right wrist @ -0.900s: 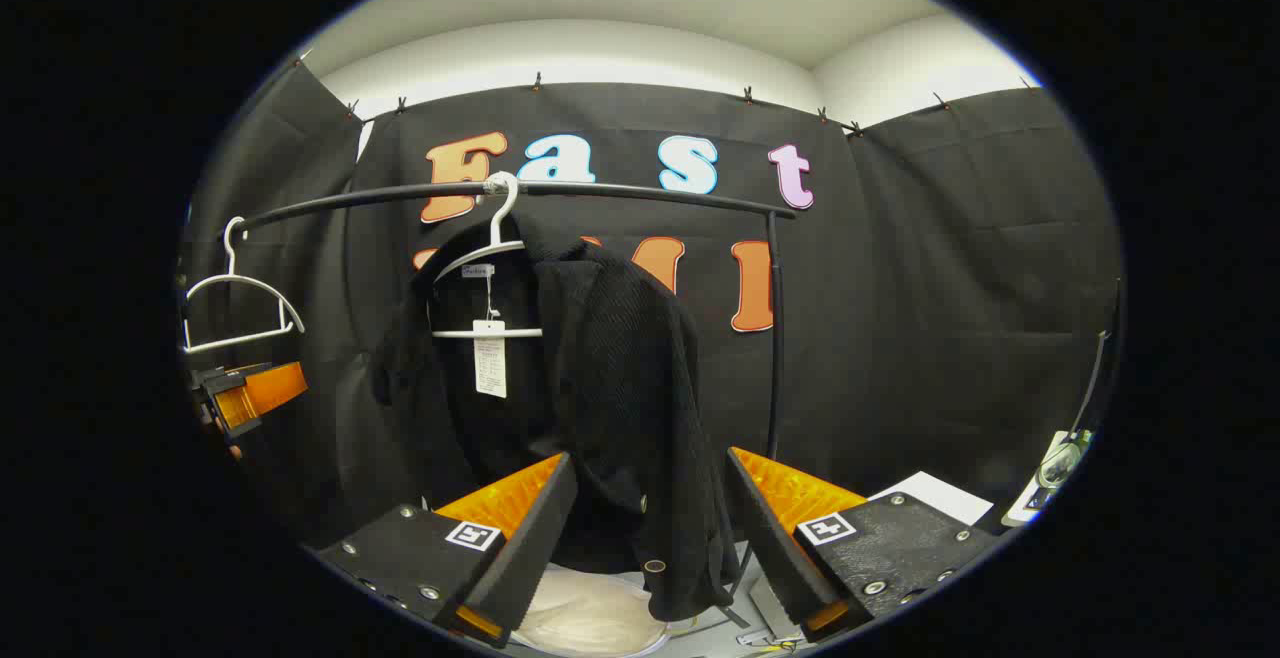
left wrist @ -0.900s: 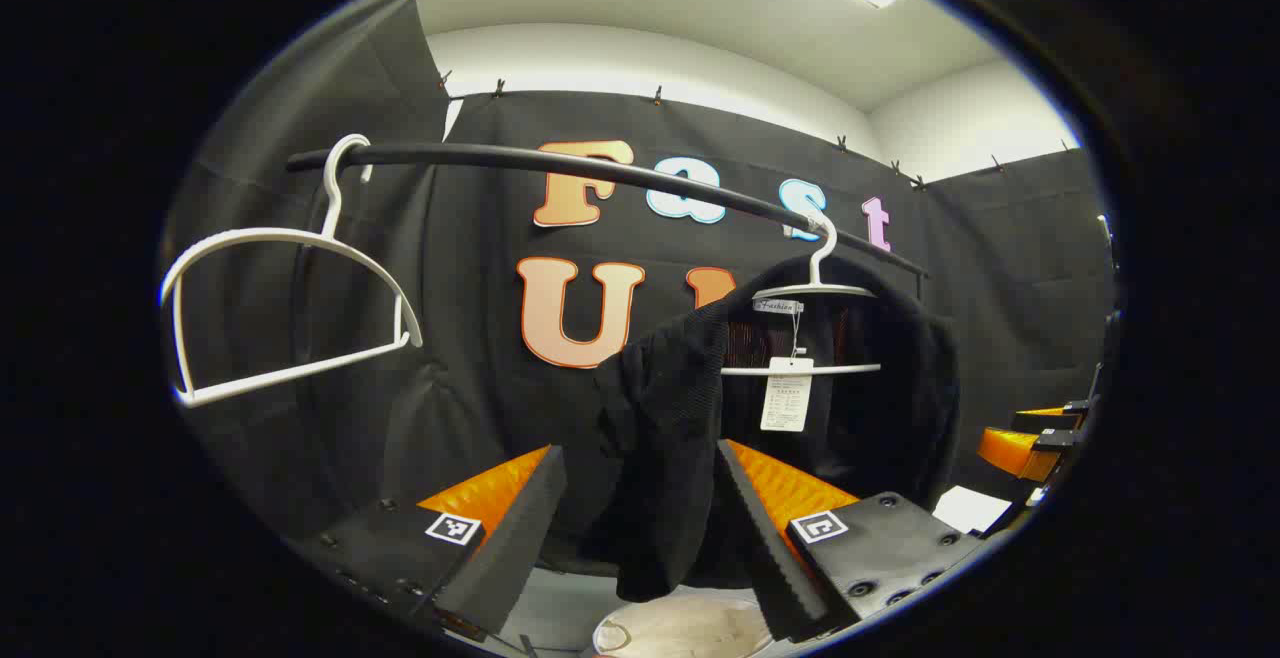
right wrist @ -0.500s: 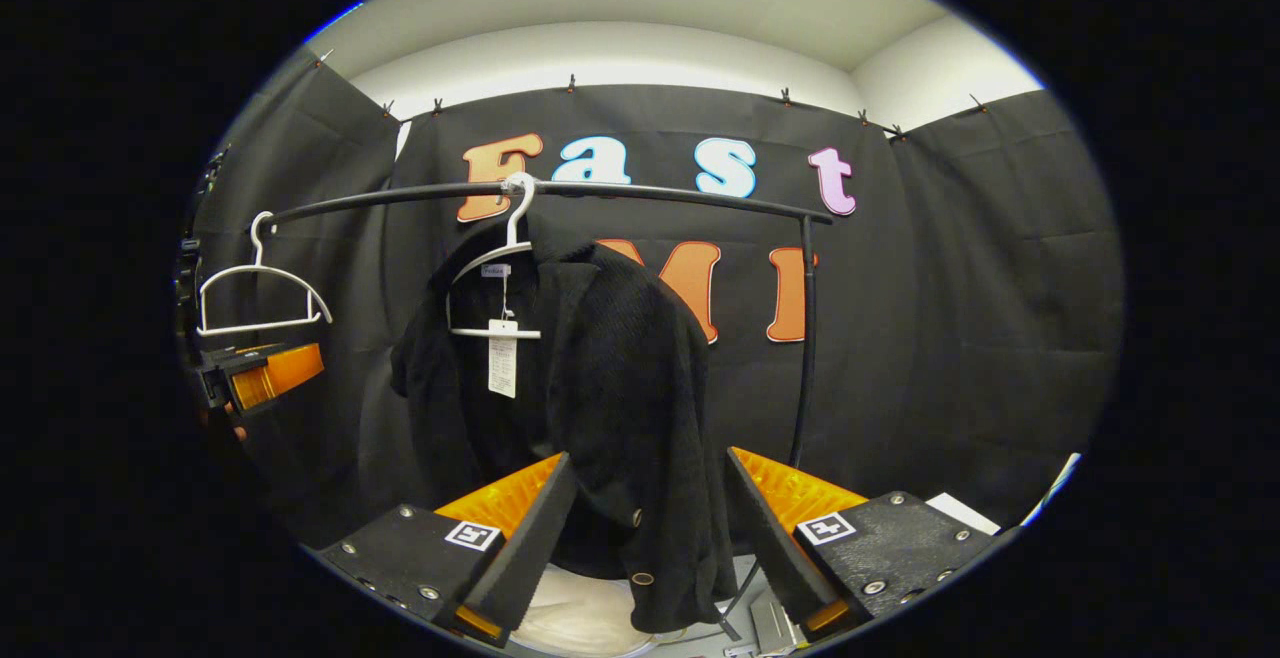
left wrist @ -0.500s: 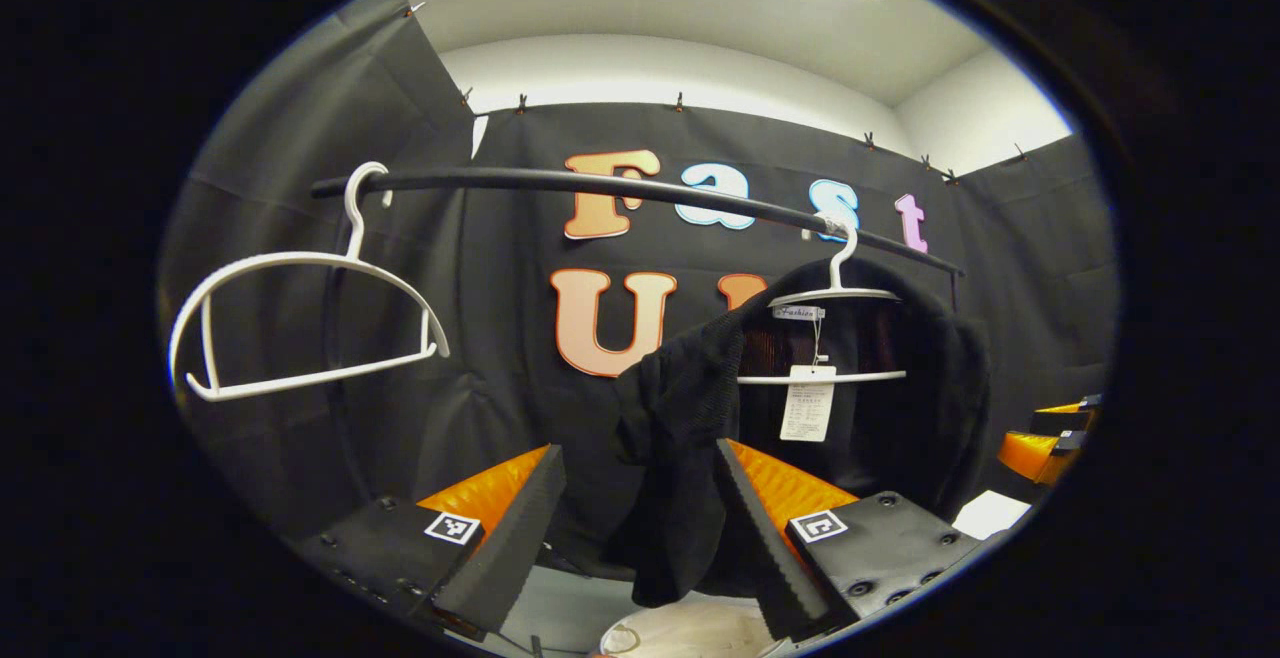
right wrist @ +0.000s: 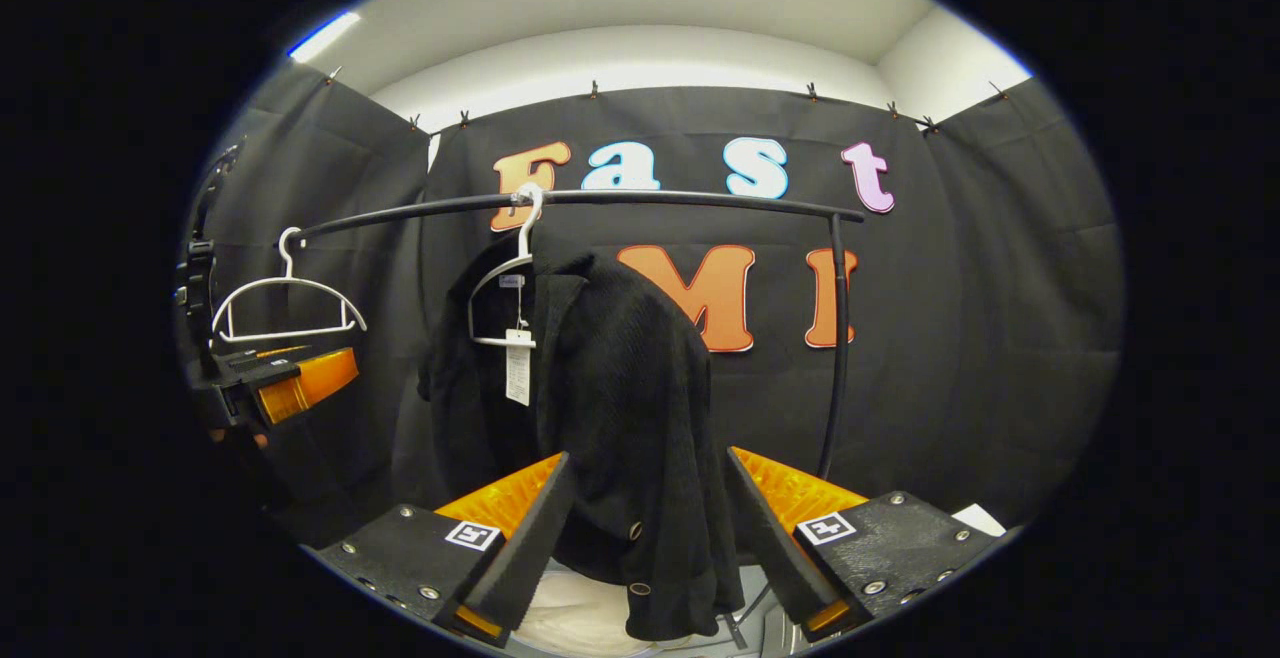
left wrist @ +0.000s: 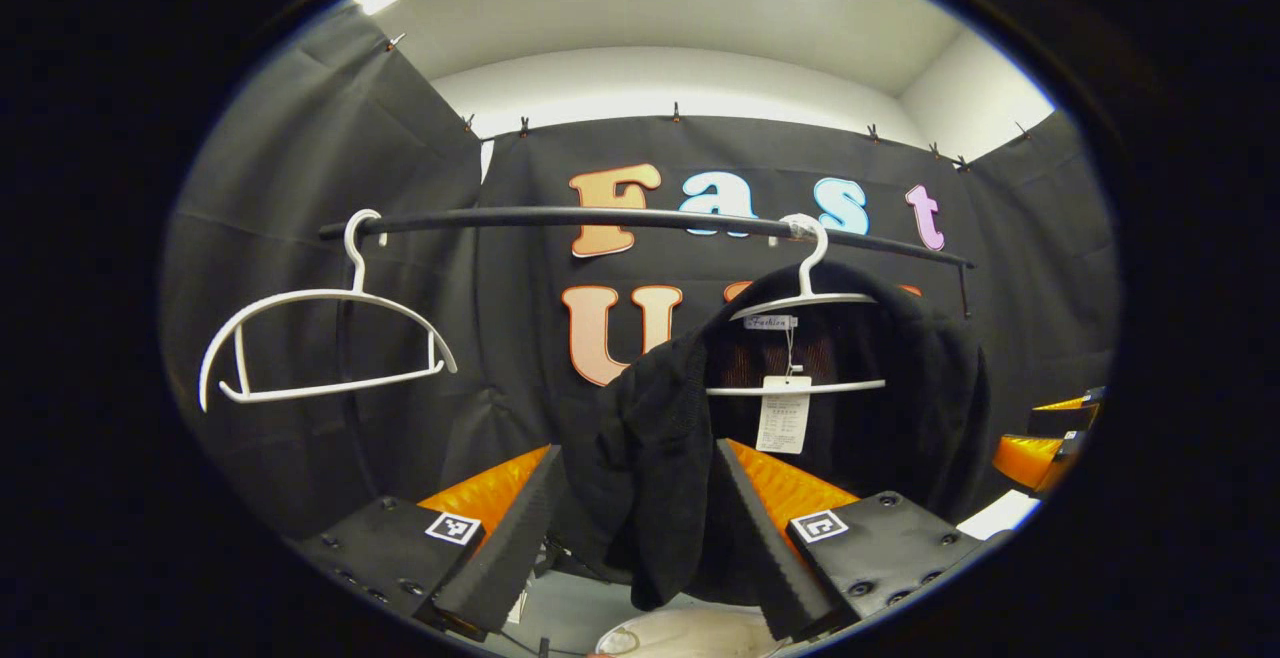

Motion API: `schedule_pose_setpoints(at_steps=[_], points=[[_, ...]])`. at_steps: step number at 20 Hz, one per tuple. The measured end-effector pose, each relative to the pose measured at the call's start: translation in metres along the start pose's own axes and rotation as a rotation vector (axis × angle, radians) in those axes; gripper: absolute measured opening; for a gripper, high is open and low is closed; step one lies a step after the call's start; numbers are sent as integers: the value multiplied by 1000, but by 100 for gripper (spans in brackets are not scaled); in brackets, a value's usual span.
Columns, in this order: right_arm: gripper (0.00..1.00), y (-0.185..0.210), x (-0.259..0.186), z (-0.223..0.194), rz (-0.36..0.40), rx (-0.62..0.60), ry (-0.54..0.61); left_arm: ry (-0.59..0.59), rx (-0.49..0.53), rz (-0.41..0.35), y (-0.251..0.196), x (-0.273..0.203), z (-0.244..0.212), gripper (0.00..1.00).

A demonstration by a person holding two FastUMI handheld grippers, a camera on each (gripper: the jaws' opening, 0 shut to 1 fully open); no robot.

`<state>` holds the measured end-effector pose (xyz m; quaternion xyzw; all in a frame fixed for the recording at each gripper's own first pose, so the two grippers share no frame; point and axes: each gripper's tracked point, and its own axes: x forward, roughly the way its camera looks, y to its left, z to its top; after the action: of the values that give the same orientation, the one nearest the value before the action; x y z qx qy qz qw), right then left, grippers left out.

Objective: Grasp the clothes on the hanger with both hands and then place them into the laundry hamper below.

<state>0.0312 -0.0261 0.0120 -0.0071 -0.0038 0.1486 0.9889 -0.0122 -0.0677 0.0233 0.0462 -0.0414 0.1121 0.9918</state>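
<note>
A black jacket [left wrist: 850, 408] hangs on a white hanger [left wrist: 800, 303] from a black rail [left wrist: 600, 221], with a paper tag at its collar. In the right gripper view the same jacket [right wrist: 610, 408] hangs left of centre on its hanger [right wrist: 505, 278]. My left gripper [left wrist: 635, 528] is open, and the jacket's left front panel hangs between its fingers farther off. My right gripper [right wrist: 650, 538] is open too, framing the jacket's right panel. The white laundry hamper [left wrist: 690, 633] sits below; its rim [right wrist: 585, 613] peeks out under the jacket. The right gripper [left wrist: 1045, 438] shows at the right edge, the left gripper [right wrist: 280, 383] at the left edge.
An empty white hanger [left wrist: 320, 338] hangs at the rail's left end, also seen as the bare hanger [right wrist: 285, 303]. The rail's upright post [right wrist: 835, 338] stands right of the jacket. A white sheet [right wrist: 980, 518] lies on the floor at the right.
Both views have drifted: the jacket and rail sit slightly lower and farther right in each. Both grippers remain open, and the jacket still hangs on its hanger.
</note>
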Motion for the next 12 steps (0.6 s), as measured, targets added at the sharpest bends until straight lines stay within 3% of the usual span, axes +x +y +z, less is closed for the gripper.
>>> schedule_pose_setpoints(at_steps=[3,4,5,12], points=[[92,-4,-7,2,-22,-4,-4,15,-16,-31,-6,4,-2,97],[99,-6,-8,2,-31,-5,-2,18,-19,-33,-3,6,-3,94],[99,-5,-10,2,-39,-6,0,17,-26,-41,-3,8,-5,97],[99,-9,-20,-2,-127,9,2,91,-70,-118,-2,32,-48,94]])
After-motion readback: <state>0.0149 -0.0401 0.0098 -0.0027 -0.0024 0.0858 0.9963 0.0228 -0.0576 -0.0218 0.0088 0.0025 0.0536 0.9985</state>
